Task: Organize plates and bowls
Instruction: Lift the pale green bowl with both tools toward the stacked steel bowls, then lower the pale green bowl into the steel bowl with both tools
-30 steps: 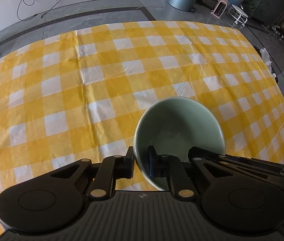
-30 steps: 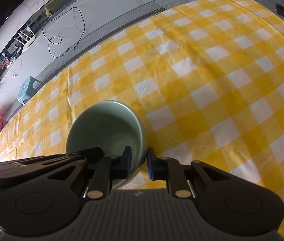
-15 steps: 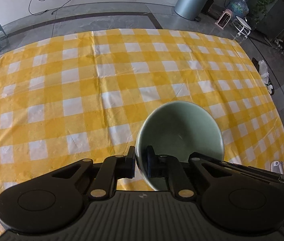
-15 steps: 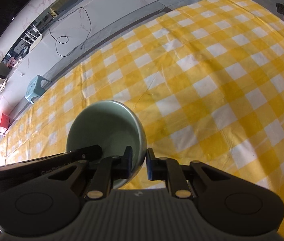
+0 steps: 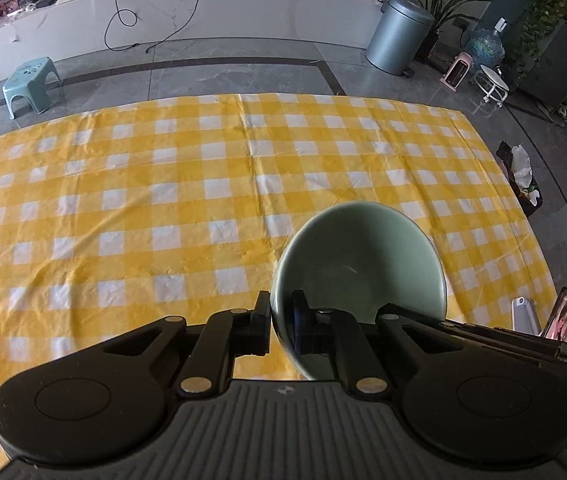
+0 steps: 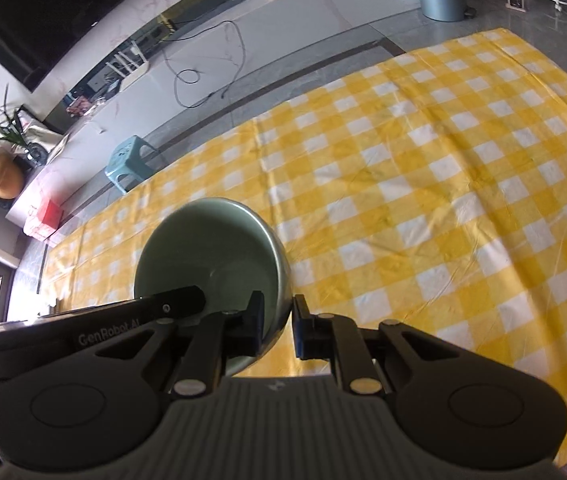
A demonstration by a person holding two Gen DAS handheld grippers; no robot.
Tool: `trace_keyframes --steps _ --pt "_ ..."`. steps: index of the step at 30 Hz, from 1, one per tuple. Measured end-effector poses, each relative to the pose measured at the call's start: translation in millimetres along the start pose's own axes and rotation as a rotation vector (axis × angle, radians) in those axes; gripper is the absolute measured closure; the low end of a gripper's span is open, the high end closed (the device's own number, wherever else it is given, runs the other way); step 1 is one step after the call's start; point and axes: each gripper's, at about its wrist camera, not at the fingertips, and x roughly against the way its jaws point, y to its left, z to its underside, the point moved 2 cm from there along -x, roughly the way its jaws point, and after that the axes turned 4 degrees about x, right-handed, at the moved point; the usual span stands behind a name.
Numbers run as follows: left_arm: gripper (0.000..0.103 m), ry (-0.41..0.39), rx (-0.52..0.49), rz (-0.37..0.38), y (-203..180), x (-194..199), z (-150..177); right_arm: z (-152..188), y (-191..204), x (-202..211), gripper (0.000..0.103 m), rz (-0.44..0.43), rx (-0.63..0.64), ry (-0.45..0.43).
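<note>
From the left wrist camera there is one green bowl (image 5: 357, 268) and one yellow checked tablecloth (image 5: 163, 208), with one grey bin (image 5: 397, 36) at the upper right of the frame and one teal stool (image 5: 31, 86) at the upper left. The left gripper (image 5: 281, 320), at lower centre, is narrowed onto the bowl's left rim, one finger outside the wall and one inside. The bowl sits just right of centre, tilted so its inside faces the camera, and nothing lies in it. A second black tool reaches in from the lower right edge toward the bowl's right side. From the right wrist camera the same single bowl (image 6: 211, 256) shows left of centre, above the cloth (image 6: 443, 208), again with nothing inside. The right gripper (image 6: 277, 318) is narrowed onto the bowl's right rim, its left finger inside and its right finger outside. The other gripper's black body (image 6: 83, 328) enters from the left edge and meets the bowl's left side. The stool (image 6: 131, 162) stands at the upper left.
</note>
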Motion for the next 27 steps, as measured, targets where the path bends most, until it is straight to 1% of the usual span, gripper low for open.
trace_keyframes --steps 6,11,18,22,27 --pt "0.092 0.009 0.032 -0.013 13 31 30 28 18 23 0.091 -0.056 0.024 0.046" --pt "0.092 0.051 0.040 -0.016 19 41 57 54 25 34 0.092 -0.065 0.051 0.088" --pt "0.093 0.073 0.006 -0.015 15 48 85 88 23 38 0.093 -0.035 0.080 0.135" --pt "0.095 0.105 0.002 -0.014 16 40 96 96 14 34 0.093 -0.009 0.070 0.150" --pt "0.096 0.119 0.010 -0.010 20 33 101 102 11 28 0.093 0.017 0.085 0.165"
